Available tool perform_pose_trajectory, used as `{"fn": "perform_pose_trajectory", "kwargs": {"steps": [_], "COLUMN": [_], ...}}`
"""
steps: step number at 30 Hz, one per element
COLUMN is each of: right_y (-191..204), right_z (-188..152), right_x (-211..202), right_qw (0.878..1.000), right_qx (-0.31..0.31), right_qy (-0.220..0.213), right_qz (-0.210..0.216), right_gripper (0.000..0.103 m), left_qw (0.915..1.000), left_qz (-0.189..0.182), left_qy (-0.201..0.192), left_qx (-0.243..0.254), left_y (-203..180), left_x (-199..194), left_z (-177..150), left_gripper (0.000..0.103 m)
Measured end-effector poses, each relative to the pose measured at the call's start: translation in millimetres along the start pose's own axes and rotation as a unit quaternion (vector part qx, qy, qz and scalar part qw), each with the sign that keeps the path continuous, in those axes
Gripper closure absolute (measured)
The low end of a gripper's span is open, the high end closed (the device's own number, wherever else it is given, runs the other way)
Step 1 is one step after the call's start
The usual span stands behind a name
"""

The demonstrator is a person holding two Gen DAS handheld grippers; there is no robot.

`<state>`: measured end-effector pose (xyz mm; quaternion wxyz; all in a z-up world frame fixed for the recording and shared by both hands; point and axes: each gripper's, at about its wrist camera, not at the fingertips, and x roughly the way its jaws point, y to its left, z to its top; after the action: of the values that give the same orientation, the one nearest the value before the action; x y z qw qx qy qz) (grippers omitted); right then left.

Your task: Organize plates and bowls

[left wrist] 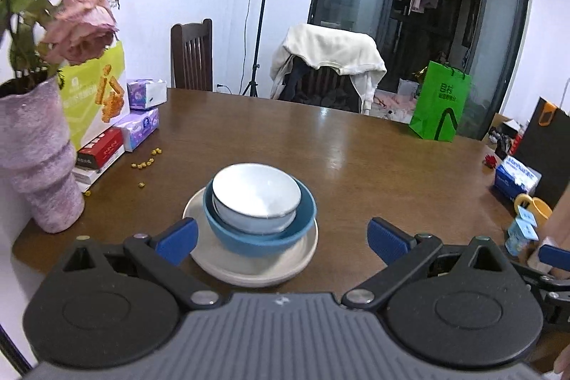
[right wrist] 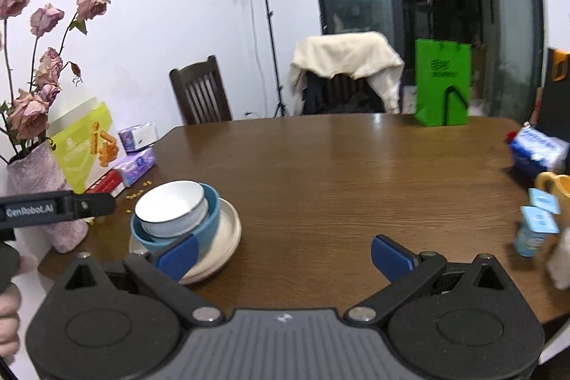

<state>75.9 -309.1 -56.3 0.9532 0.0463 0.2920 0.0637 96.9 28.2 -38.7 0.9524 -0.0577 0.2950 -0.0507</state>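
Stacked near the left edge of the brown wooden table (left wrist: 356, 145): a white bowl (left wrist: 256, 194) nested inside a blue bowl (left wrist: 263, 234), both resting on a cream plate (left wrist: 249, 267). Same stack in the right wrist view, white bowl (right wrist: 171, 207) in blue bowl (right wrist: 210, 219) on plate (right wrist: 228, 230). Left gripper (left wrist: 283, 239) spread wide, holding nothing, hovering just short of the stack with its left blue pad (left wrist: 177, 240) over the plate's near rim. Right gripper (right wrist: 285, 255) likewise spread wide and empty, pointed at bare tabletop to the right of the stack, its left pad (right wrist: 178, 255) overlapping the plate's edge in view; contact impossible to judge. Beside the stack, a pink vase (left wrist: 39, 159) of wilted roses, scattered yellow bits (left wrist: 144, 164), tissue packs (left wrist: 139, 129). At the far edge, a green bag (left wrist: 440, 102).
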Motion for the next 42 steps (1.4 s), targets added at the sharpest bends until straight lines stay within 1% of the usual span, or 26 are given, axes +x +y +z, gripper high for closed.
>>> {"fn": "perform_pose_trajectory", "kwargs": {"steps": [3, 5, 8, 12, 18, 27, 42], "right_y": [-6.3, -8.3, -11.6, -11.7, -8.9, 0.1, 6.2], "right_z": [-14.2, -24.5, -39.4, -55.7, -73.8, -89.9, -94.5], "right_x": [-30.8, -51.6, -80.8, -119.2, -156.9, -186.6, -203.0], "right_qw": [1.0, 1.0, 1.0, 0.999, 0.998, 0.998, 0.998], "right_qx": [0.001, 0.005, 0.017, 0.027, 0.037, 0.038, 0.033], "right_qy": [-0.005, -0.011, -0.015, -0.029, -0.041, -0.044, -0.051], "right_qz": [-0.009, -0.012, -0.019, -0.03, -0.034, -0.032, -0.032], "right_gripper": [0.0, 0.0, 0.0, 0.0, 0.0, 0.0, 0.0], "left_qw": [0.9998, 0.9997, 0.9995, 0.9991, 0.9985, 0.9976, 0.9972], "left_qz": [-0.017, -0.018, -0.029, -0.035, -0.042, -0.051, -0.05], "left_qy": [0.003, -0.003, -0.001, 0.003, 0.001, -0.006, -0.013], "left_qx": [0.005, 0.013, 0.016, 0.024, 0.036, 0.047, 0.054], "left_y": [-9.8, -15.7, -19.5, -22.3, -25.8, -32.9, -35.2], "left_x": [-24.5, -40.5, -64.5, -95.4, -128.5, -157.4, -170.3], "left_z": [-11.9, -21.9, -38.0, -61.7, -85.2, -102.5, -109.2], "left_gripper": [0.0, 0.0, 0.0, 0.0, 0.0, 0.0, 0.0]}}
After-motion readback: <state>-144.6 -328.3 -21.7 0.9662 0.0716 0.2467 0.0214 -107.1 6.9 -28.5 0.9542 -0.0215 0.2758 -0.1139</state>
